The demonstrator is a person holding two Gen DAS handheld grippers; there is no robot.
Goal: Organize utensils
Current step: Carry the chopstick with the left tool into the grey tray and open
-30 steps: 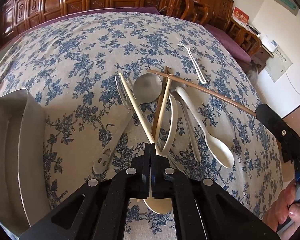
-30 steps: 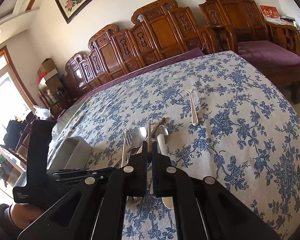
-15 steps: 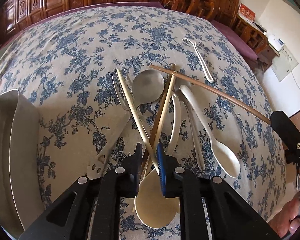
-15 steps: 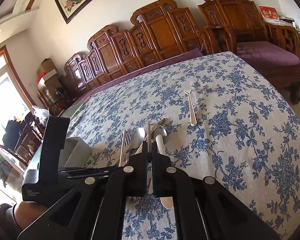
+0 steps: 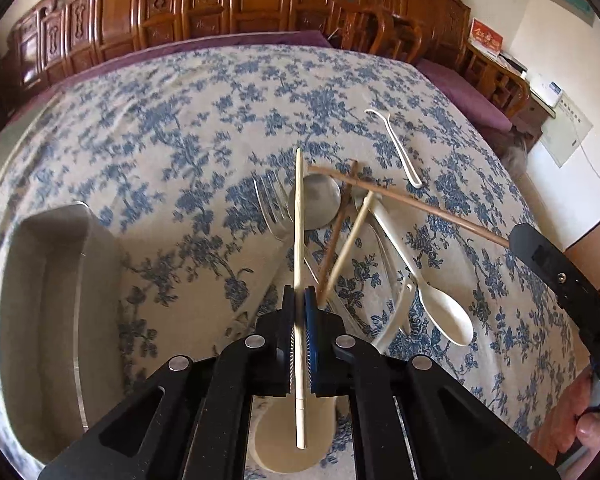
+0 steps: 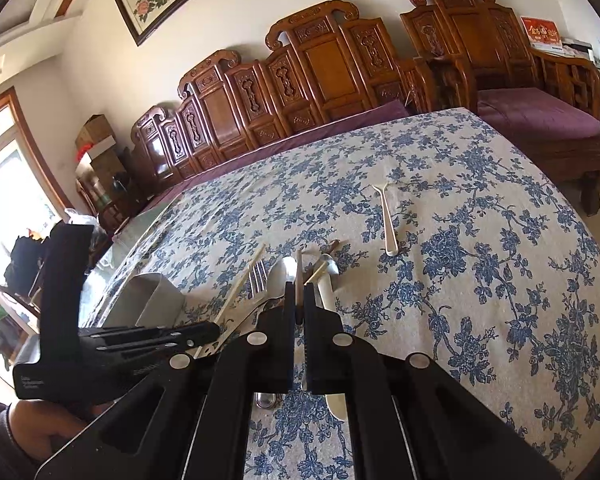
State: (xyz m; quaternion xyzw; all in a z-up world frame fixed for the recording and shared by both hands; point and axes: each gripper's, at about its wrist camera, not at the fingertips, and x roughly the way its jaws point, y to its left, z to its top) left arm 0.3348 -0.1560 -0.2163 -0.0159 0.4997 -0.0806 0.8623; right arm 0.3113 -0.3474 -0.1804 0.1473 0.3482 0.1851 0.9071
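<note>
My left gripper (image 5: 299, 294) is shut on a pale chopstick (image 5: 298, 216) that points straight ahead, lifted above the utensil pile. My right gripper (image 6: 299, 292) is shut on a brown chopstick (image 5: 412, 205), which crosses the left wrist view from the right; its end shows between the fingers (image 6: 299, 276). On the floral tablecloth lie a metal fork (image 5: 274, 208), a metal spoon (image 5: 320, 200), a white plastic spoon (image 5: 432, 292), another pale chopstick (image 5: 348, 248) and a dark chopstick (image 5: 338, 224). A small white spoon (image 5: 396, 146) lies apart, farther back.
A metal tray (image 5: 52, 320) stands at the left on the table, also in the right wrist view (image 6: 152, 300). Carved wooden chairs (image 6: 320, 64) line the far table edge. The right gripper body (image 5: 560, 280) is at the right.
My left gripper opened over the pile, then shut on the pale chopstick and lifted it so it points straight ahead. The right gripper kept holding the brown chopstick nearly still.
</note>
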